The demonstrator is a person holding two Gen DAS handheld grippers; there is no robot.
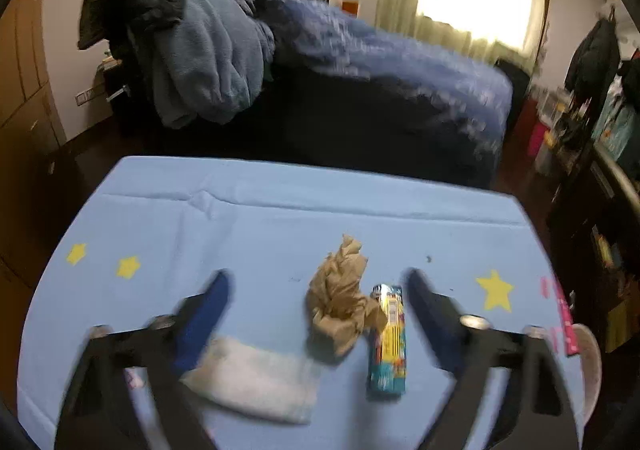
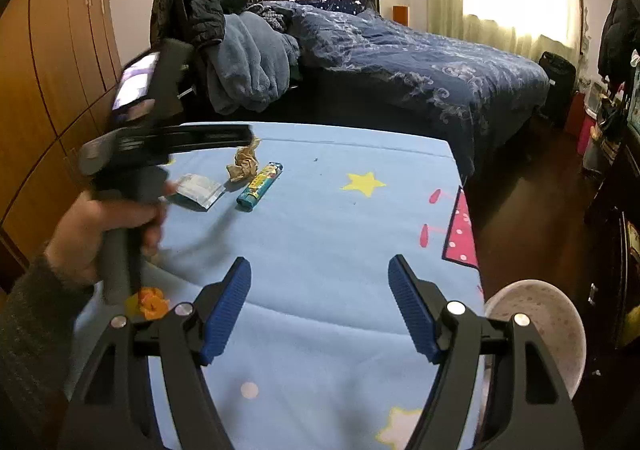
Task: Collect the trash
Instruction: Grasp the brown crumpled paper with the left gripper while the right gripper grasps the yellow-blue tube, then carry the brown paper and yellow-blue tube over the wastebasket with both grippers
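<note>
A crumpled brown paper (image 1: 340, 298) lies on the light blue cloth (image 1: 260, 218), also in the right wrist view (image 2: 243, 161). Beside it lie a colourful wrapper (image 1: 388, 342) (image 2: 260, 186) and a white packet (image 1: 256, 378) (image 2: 198, 190). My left gripper (image 1: 318, 302) is open, its fingers on either side of the paper and wrapper, above them. Its left finger overlaps the packet. My right gripper (image 2: 320, 282) is open and empty over the cloth's near part. The left gripper's body (image 2: 160, 146) shows in the right wrist view, its tips hidden there.
A pale speckled bowl (image 2: 536, 326) sits at the cloth's right edge, also in the left wrist view (image 1: 590, 362). An orange scrap (image 2: 150, 302) lies near the left hand. A bed (image 2: 420, 66) with piled clothes stands beyond; wardrobes on the left.
</note>
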